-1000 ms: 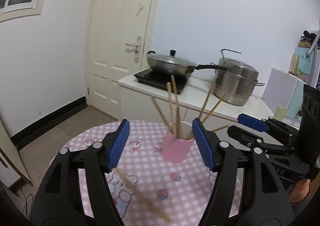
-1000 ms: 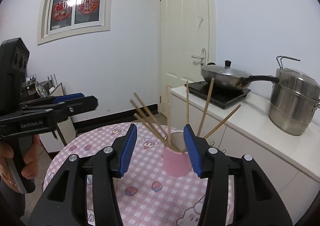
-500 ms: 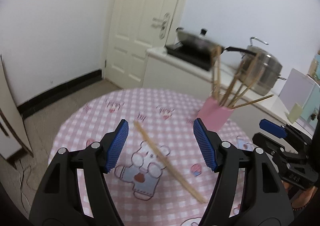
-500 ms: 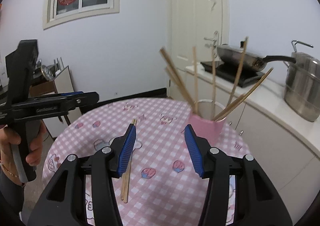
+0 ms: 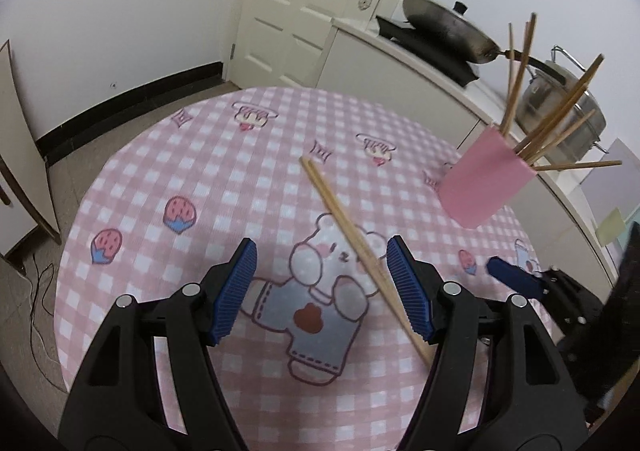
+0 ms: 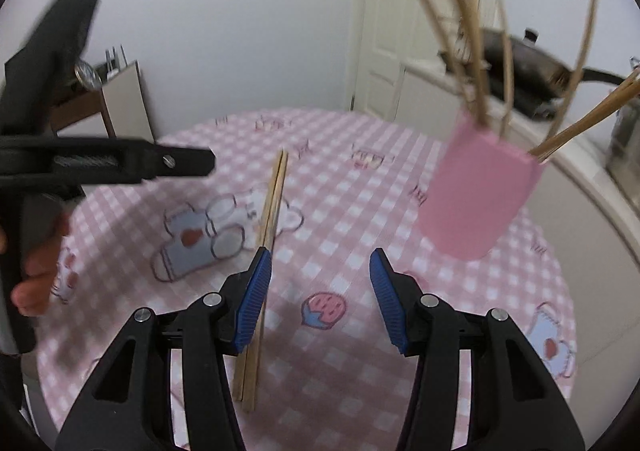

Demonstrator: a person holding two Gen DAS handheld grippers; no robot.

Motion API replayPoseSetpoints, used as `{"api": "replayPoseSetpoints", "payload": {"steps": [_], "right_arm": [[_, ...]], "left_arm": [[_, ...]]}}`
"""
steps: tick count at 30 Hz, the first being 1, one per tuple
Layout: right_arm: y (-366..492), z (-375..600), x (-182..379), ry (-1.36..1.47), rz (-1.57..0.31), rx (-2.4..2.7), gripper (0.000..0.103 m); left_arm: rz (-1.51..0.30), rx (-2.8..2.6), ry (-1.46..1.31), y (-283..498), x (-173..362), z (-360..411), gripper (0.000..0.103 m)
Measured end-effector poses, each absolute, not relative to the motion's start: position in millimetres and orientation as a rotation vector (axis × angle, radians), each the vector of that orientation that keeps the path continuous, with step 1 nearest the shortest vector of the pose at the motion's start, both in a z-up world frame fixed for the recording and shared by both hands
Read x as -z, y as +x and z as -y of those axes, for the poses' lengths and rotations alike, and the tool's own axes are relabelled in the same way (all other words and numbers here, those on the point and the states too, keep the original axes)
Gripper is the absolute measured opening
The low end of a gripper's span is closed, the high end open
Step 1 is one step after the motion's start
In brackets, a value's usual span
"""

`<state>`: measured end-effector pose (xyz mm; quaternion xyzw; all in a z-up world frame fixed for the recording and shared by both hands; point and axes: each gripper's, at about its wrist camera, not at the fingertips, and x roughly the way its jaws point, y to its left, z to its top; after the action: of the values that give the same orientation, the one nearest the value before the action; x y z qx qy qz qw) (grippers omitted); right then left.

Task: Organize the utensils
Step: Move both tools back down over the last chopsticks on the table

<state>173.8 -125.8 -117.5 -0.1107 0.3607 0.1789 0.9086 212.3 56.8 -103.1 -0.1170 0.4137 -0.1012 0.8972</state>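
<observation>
**Kid:** What are your two grabbers doing?

**Me:** My left gripper [image 5: 322, 287] is spread wide above the table [image 5: 200, 179]. Nothing is pinched in it. My right gripper [image 6: 320, 295] is spread apart too, a bit less wide, and it holds nothing.

**Kid:** Where are the chopsticks?

**Me:** Two chopsticks [image 5: 352, 243] lie flat on the pink checked cloth, side by side and touching. They cross over the bear picture [image 5: 320, 291]. From my left side, their near end runs under my right-hand finger [image 5: 408, 291]. From my right side, they [image 6: 272, 207] run under my left-hand finger [image 6: 252, 299] and come out again below it. I can't tell if either finger touches them.

**Kid:** And the pink thing?

**Me:** That is the cup [image 5: 484, 179]. It stands on the table near the far right edge, well apart from the two loose sticks. More chopsticks [image 5: 560, 119] poke out of its top and lean every which way.

**Kid:** What's behind it?

**Me:** A white counter [image 5: 400, 47] with a pan [image 5: 444, 27] and a shiny pot [image 5: 560, 107]. A door [image 5: 316, 7] is beside it.

**Kid:** Can you see your own hand?

**Me:** Yes, my left hand [image 6: 38, 271] shows in the right view, wrapped around the black handle. It looks blurry.
</observation>
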Motion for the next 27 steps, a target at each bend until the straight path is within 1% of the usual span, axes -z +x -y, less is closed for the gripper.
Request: {"api": "replayPoseSetpoints", "payload": {"steps": [5, 12, 27], "right_arm": [[191, 120, 128, -0.188, -0.802, -0.402, 0.048], [205, 104, 135, -0.211, -0.851, -0.403, 0.048], [226, 99, 136, -0.222, -0.874, -0.386, 0.05]], "left_arm": [[-0.886, 0.194, -0.25, 213, 114, -65, 0.067], [-0.906, 0.195, -0.254, 216, 122, -67, 0.067], [-0.948, 0.196, -0.285, 229, 132, -69, 0.067]]}}
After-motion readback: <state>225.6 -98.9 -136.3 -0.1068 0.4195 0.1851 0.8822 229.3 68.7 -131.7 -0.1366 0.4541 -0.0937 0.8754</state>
